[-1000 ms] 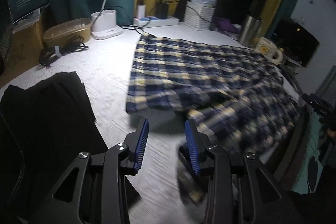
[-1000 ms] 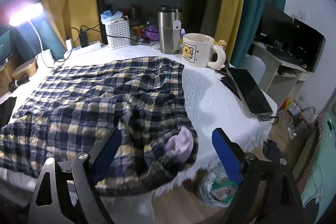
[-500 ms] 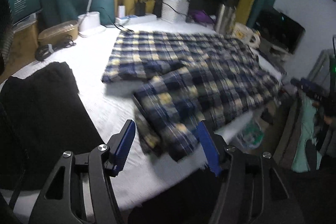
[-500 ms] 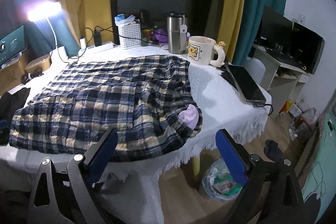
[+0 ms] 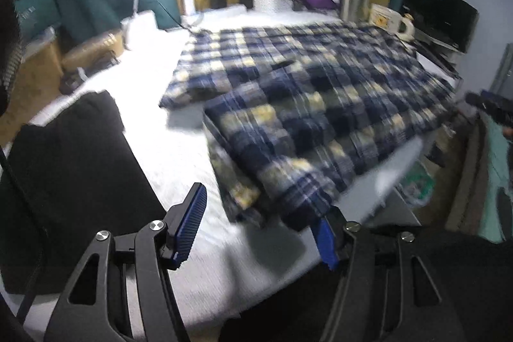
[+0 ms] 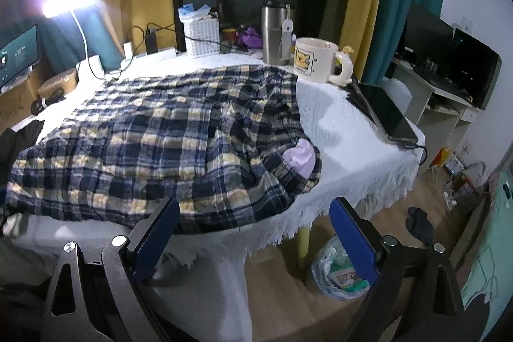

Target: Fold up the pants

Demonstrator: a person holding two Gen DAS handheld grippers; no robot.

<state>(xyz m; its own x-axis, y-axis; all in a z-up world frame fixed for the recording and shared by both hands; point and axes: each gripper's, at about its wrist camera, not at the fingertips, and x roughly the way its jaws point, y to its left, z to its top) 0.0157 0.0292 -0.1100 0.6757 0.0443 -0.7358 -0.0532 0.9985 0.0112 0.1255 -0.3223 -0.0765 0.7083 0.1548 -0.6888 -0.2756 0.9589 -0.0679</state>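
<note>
**Plaid pants flat on tabletop, both grippers empty**

Tabletop [image 6: 346, 130]: covered in a white fringed cloth, fringe hanging over the near-right edge.

Plaid pants [image 6: 154, 137]: navy, cream and yellow check, spread across the middle of the tabletop, folded lengthwise with one layer lying over the other. Leg ends offset in the left wrist view, upper layer [image 5: 307, 130] reaching nearer the front edge than the lower. Waist end bunched toward the right edge, pale lilac lining [image 6: 299, 157] exposed there. Left wrist view blurred; fine creases not legible.

Black garment [image 5: 73, 169]: lying on the left part of the tabletop, apart from the pants.

Tablet [image 6: 383, 111]: dark, flat, at the right edge of the tabletop, cable attached at its near corner.

Steel tumbler [image 6: 274, 32] and cream mug [image 6: 315, 60]: upright at the far right, just beside each other, mug close to the far edge of the pants.

White perforated basket [image 6: 202, 36]: at the back of the tabletop.

Left gripper [image 5: 261, 228]: fingers moderately apart, nothing held; right finger just below the near corner of the pants, contact not determinable.

Right gripper [image 6: 253, 241]: fingers spread wide, nothing between them, poised off the front edge of the tabletop.
</note>
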